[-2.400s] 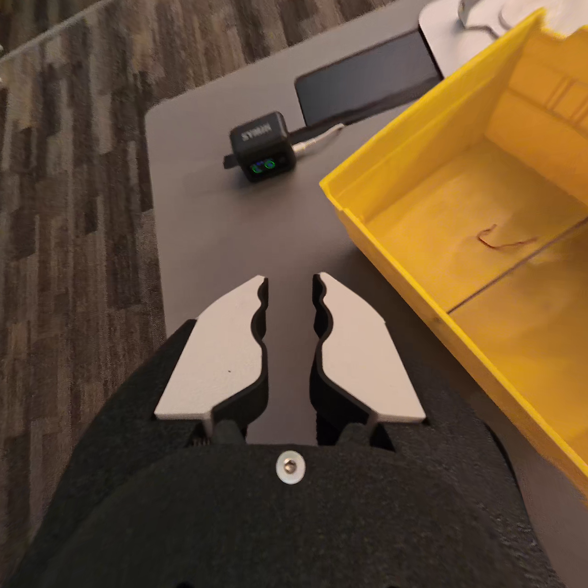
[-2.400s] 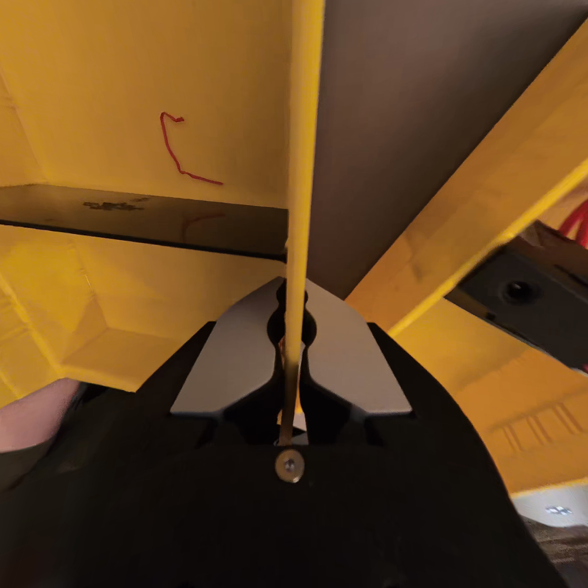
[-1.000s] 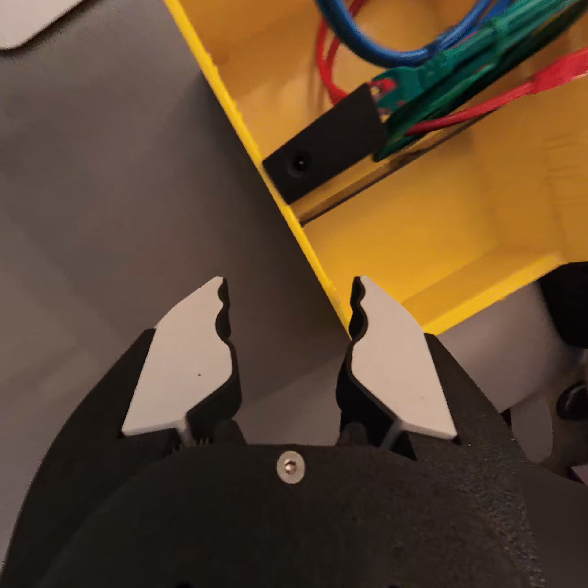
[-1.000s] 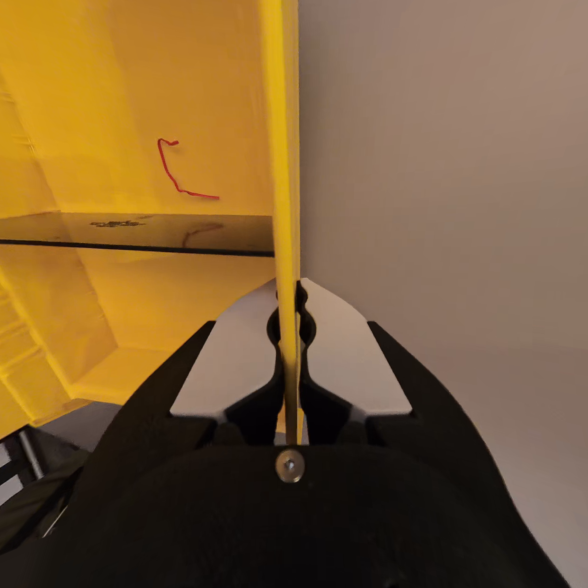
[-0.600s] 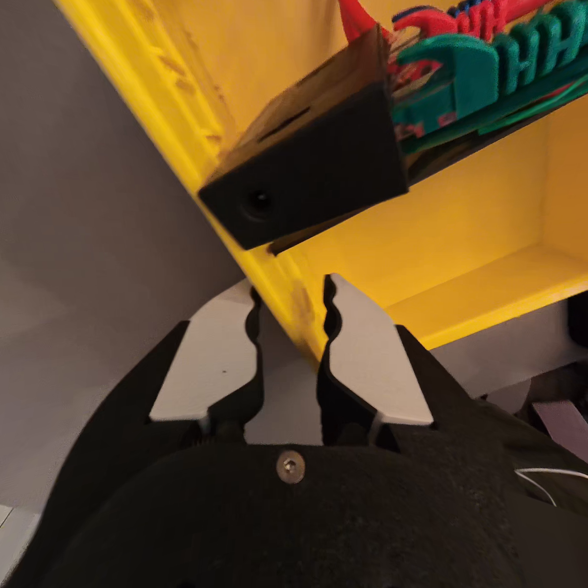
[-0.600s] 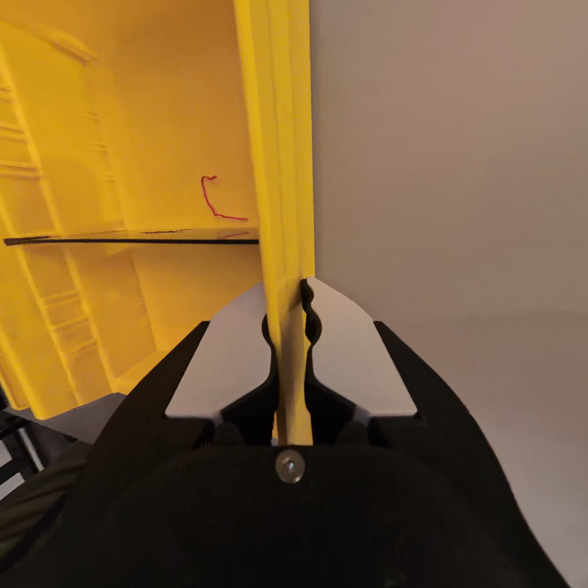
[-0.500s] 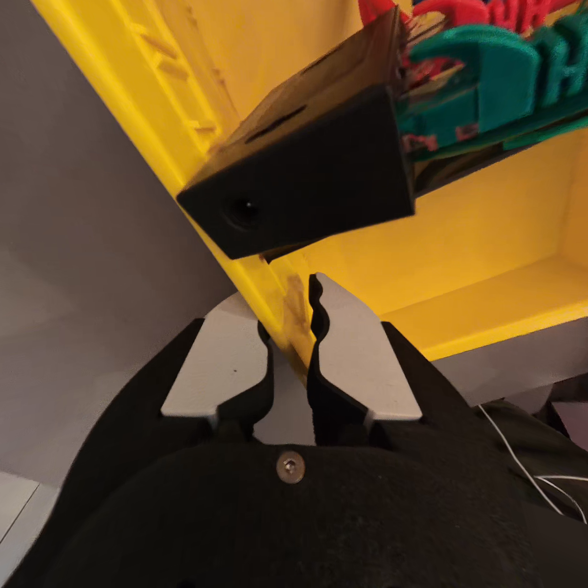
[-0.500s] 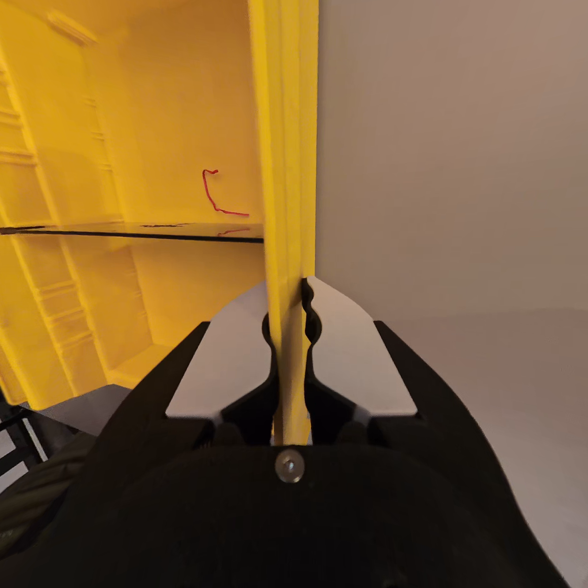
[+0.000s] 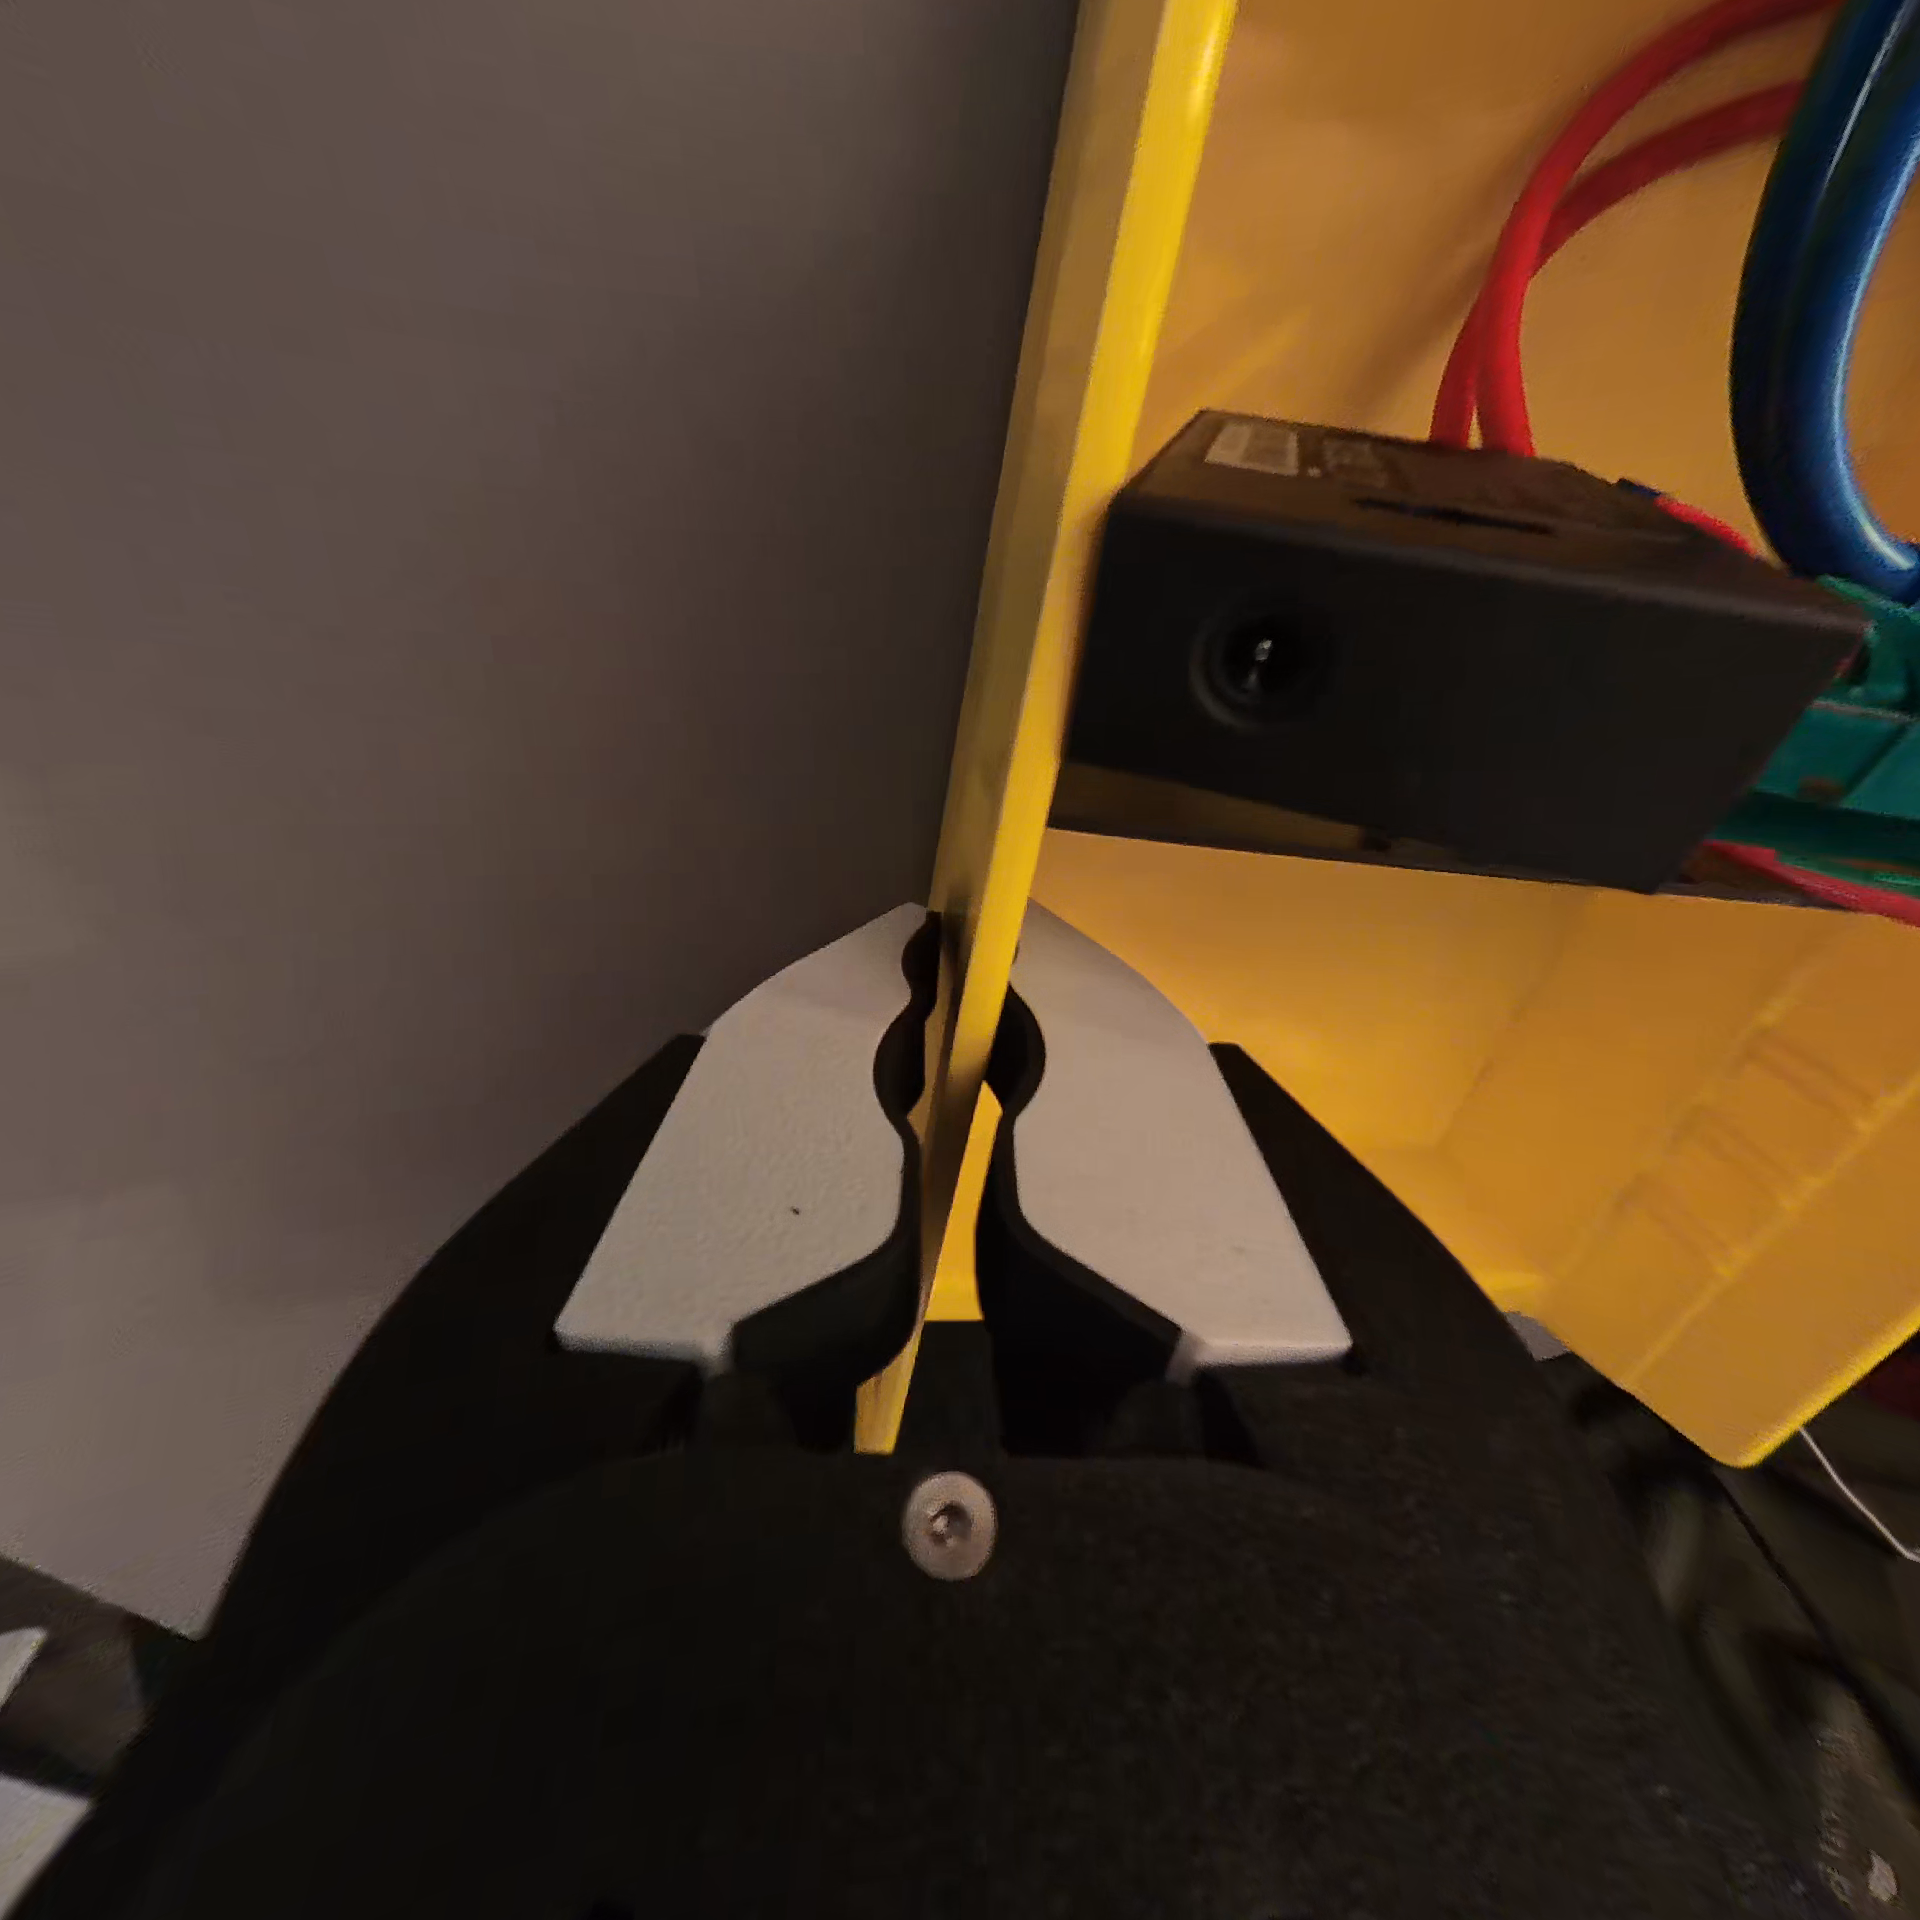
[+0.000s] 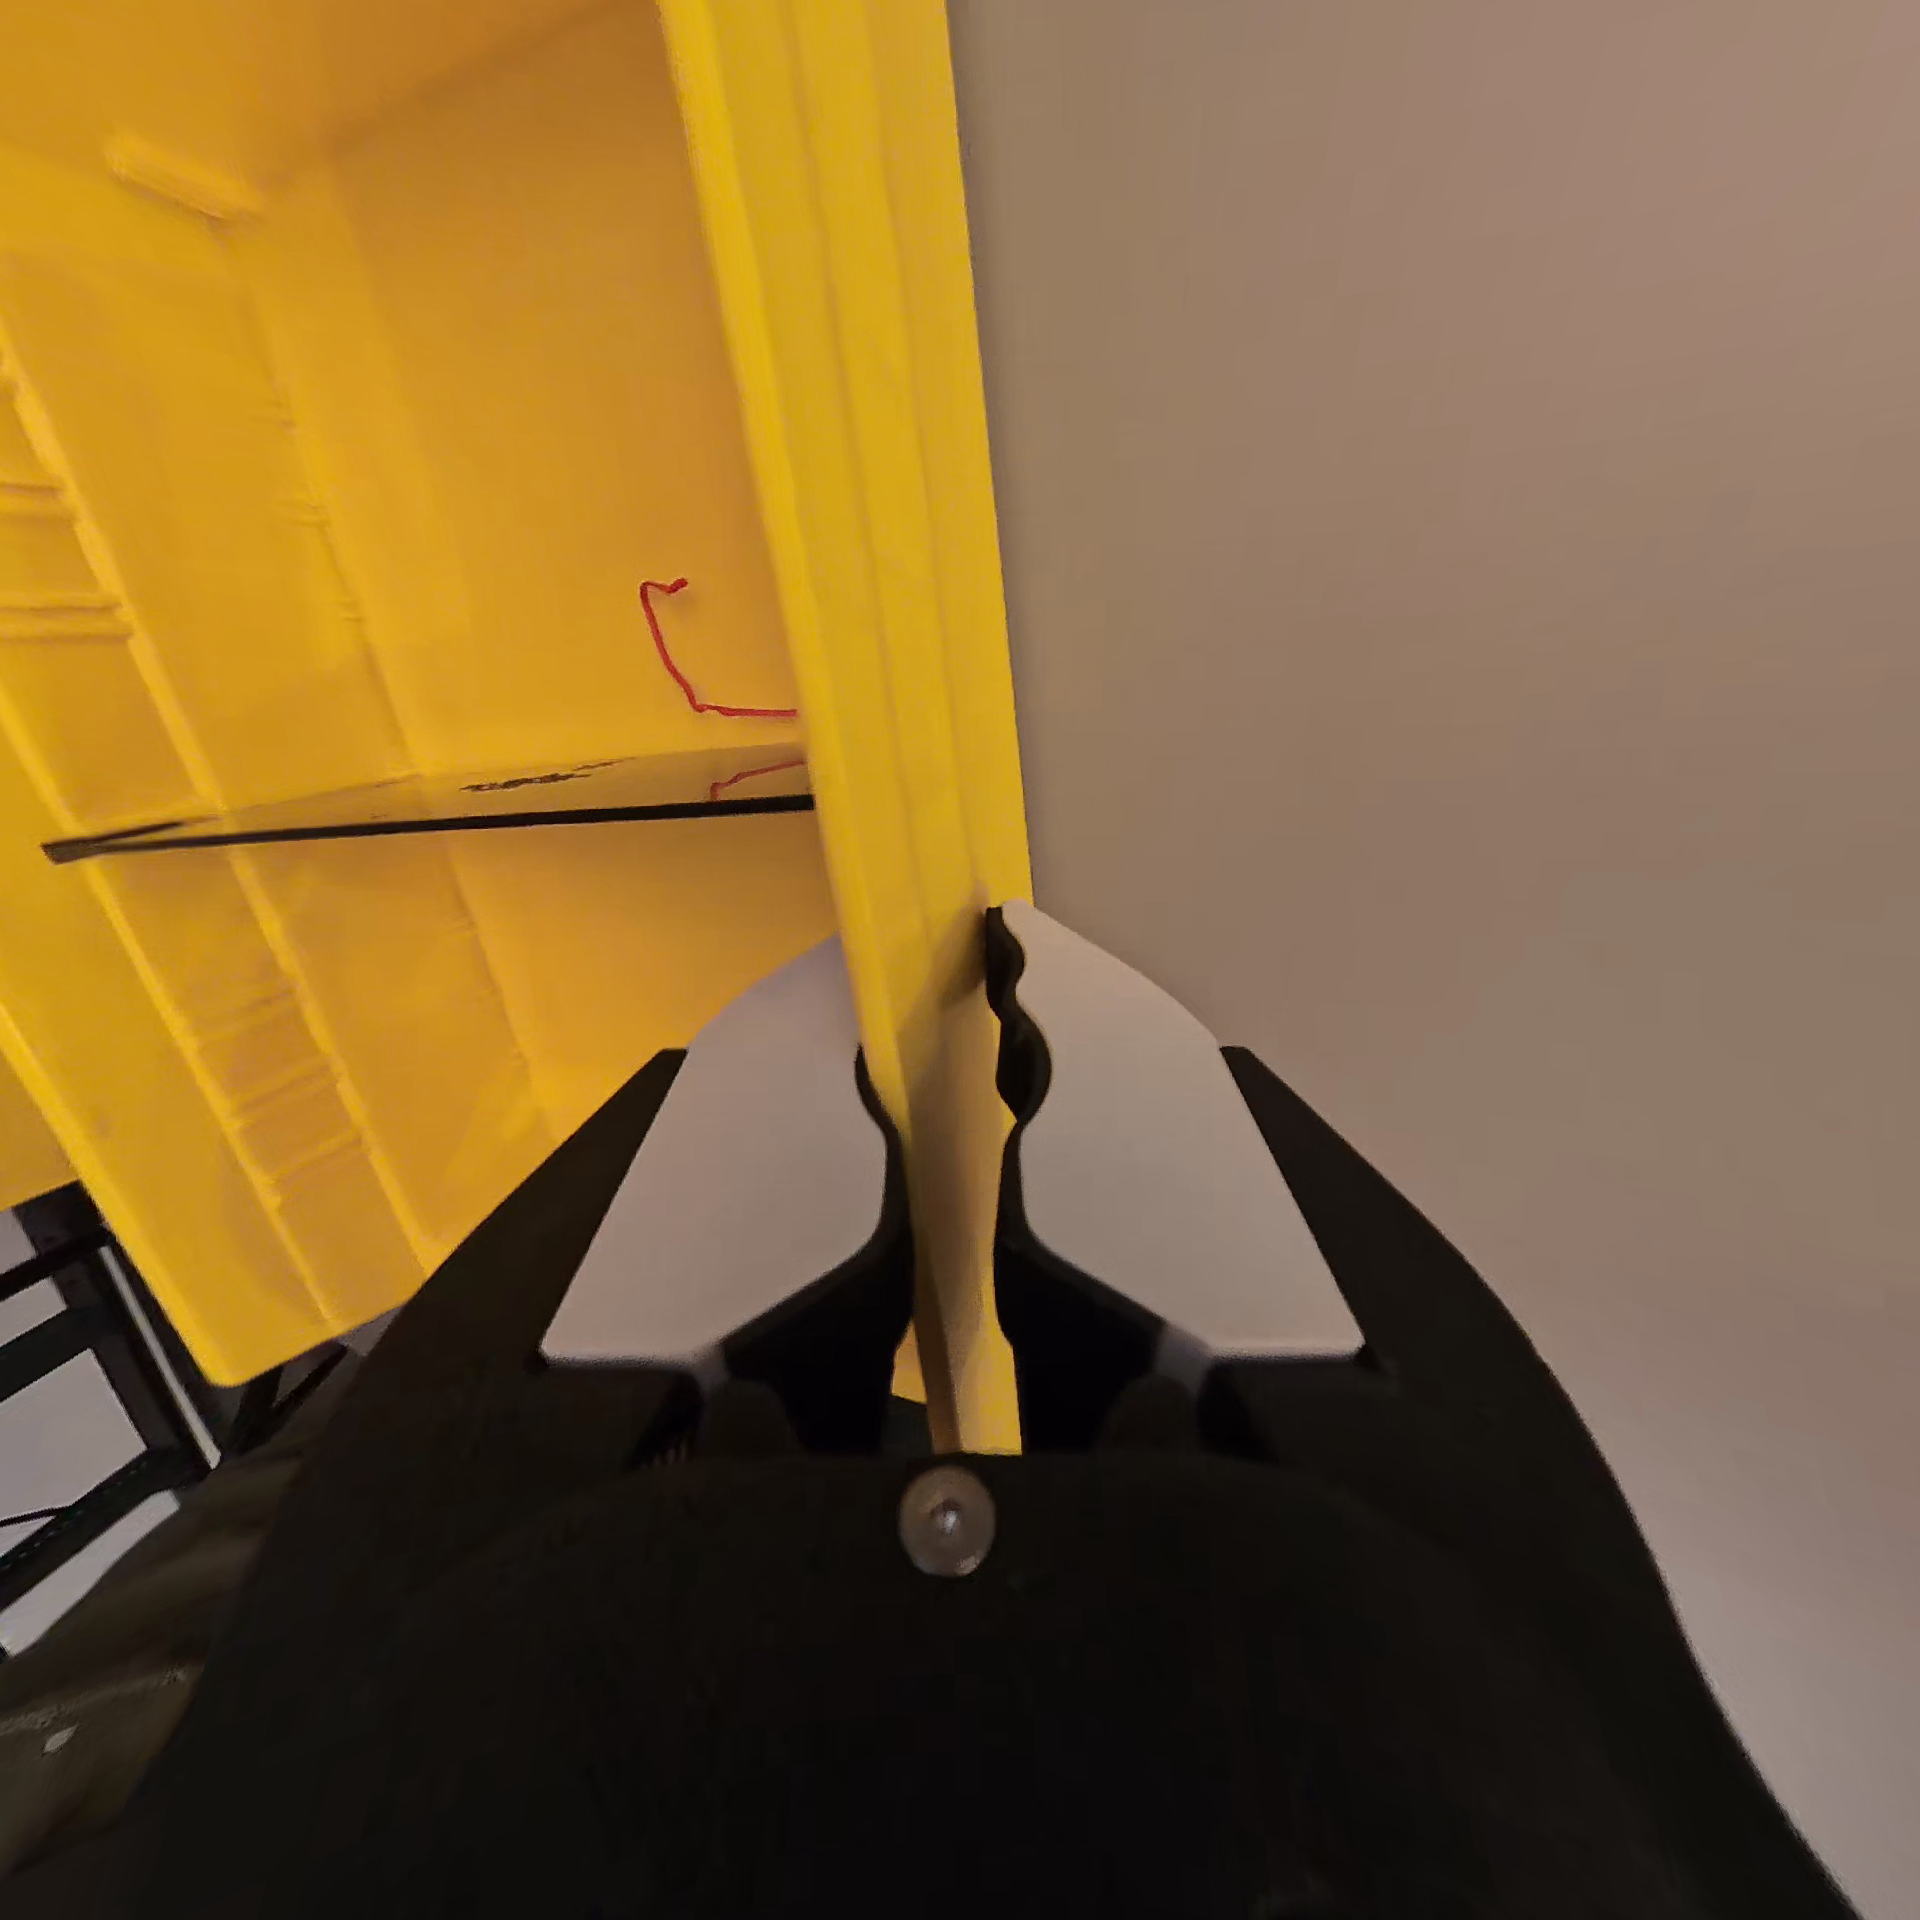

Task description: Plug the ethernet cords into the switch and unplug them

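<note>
A yellow bin [image 9: 1101, 343] fills much of the left wrist view. My left gripper [image 9: 961, 935] is shut on its thin side wall. Inside the bin a black switch [image 9: 1455, 686] rests on a dark divider, with green plugs [image 9: 1870, 727] in its far end and red cords [image 9: 1496, 332] and blue cords [image 9: 1797, 312] looping behind. My right gripper [image 10: 925, 935] is shut on the wall of a yellow bin [image 10: 862, 436]. The compartments I see there hold only a thin red wire scrap [image 10: 675, 655] above a dark divider [image 10: 436, 821].
A plain grey surface [image 9: 468, 520] lies left of the bin wall in the left wrist view and a plain grey-beige surface [image 10: 1455, 623] right of it in the right wrist view. A dark metal frame [image 10: 83, 1351] shows at the lower left. The gap from one gripper's tips to the other's is roughly 55 centimetres.
My left gripper swung from the table over to the bin, straddled its wall and closed on it. My right gripper stayed clamped on its bin wall while the view tilted.
</note>
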{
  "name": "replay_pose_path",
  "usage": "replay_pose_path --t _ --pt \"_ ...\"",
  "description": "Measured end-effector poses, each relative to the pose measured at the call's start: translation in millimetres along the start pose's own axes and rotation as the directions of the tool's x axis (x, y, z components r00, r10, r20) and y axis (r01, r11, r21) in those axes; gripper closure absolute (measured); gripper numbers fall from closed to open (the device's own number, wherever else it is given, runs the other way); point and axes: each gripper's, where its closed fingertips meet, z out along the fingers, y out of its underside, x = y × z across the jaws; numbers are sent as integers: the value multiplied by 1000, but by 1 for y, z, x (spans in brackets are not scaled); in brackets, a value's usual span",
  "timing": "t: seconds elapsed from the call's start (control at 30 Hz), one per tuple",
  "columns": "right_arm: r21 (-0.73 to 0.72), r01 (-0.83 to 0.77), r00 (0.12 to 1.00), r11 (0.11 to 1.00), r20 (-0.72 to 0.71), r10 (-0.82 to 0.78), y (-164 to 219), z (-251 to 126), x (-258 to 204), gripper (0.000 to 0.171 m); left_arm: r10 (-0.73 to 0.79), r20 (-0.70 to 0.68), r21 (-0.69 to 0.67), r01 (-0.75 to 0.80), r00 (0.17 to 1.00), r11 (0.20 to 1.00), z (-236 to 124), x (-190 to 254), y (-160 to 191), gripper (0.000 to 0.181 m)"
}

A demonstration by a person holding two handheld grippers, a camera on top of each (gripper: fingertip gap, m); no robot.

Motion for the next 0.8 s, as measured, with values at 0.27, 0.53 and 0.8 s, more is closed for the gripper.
replay_pose_path --t 0.27,0.53,0.8 --pt "35 -90 996 995 -13 91 -3 -1 10 159 -201 -8 77 201 980 977 -16 -102 48 177" --pt "66 -207 978 976 -6 208 13 -12 29 158 -314 -32 97 316 949 944 -23 -147 62 176" --pt "-12 -64 997 998 -51 63 0 6 -7 162 -307 -33 110 309 951 945 -22 -147 60 176"
